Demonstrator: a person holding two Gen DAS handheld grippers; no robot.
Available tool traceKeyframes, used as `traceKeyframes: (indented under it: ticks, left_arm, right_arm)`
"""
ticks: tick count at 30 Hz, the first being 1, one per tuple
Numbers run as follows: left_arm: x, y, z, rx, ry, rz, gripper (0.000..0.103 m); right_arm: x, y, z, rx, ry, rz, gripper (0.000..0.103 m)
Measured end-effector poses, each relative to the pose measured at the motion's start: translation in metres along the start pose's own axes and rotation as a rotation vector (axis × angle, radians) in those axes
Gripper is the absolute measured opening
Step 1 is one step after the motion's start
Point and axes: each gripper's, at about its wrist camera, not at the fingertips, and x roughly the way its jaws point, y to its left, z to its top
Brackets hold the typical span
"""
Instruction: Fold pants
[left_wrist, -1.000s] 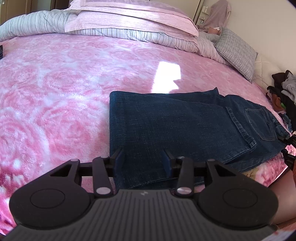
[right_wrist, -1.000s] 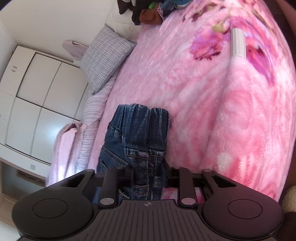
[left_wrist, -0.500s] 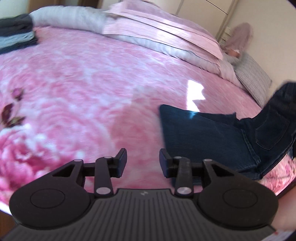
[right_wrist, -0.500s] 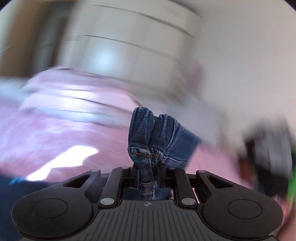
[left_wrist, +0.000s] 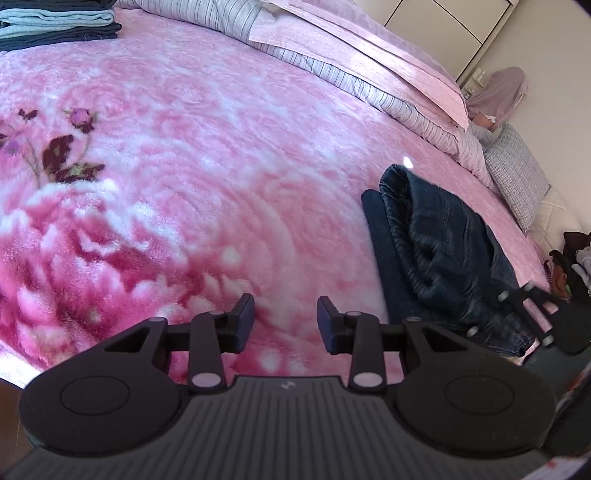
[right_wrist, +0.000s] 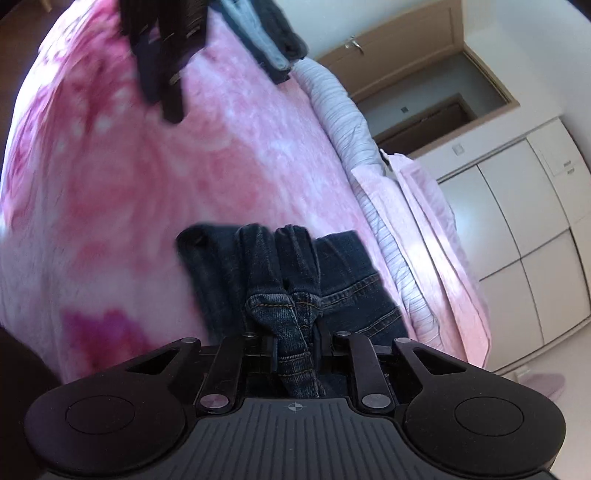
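two tools here: right tool is clamped on the bunched jeans near the bed's right edge, probably the waistband, while left tool hangs narrowly parted, empty.

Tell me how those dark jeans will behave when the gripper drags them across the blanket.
The jeans will probably flop and sag: beyond the right gripper, shut on a bunched edge, the denim droops in soft folds. They look fairly heavy for cloth, being thick and layered. On the fuzzy pink blanket they will likely catch rather than slide, so the fold may shift.
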Motion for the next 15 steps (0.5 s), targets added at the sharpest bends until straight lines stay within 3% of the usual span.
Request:
traceKeyframes:
  ticks: [2, 9, 13, 15]
  left_arm:
    - [0.001, -0.001, 0.001, -0.002, -0.004, -0.005, 0.031]
    - [0.001, -0.001, -0.001, -0.008, -0.007, -0.009, 0.031]
    - [0.000, -0.007, 0.002, 0.001, 0.002, 0.007, 0.031]
    - [-0.003, -0.013, 0.004, 0.001, 0.005, -0.027, 0.031]
  right_arm:
    - [-0.004, -0.004, 0.005, -0.040, -0.032, -0.034, 0.013]
    - [-0.008, 0.019, 0.000, -0.119, -0.043, -0.008, 0.013]
    - [-0.002, 0.023, -0.004, -0.125, -0.013, -0.020, 0.022]
    - [-0.002, 0.019, 0.002, -0.114, 0.021, -0.038, 0.033]
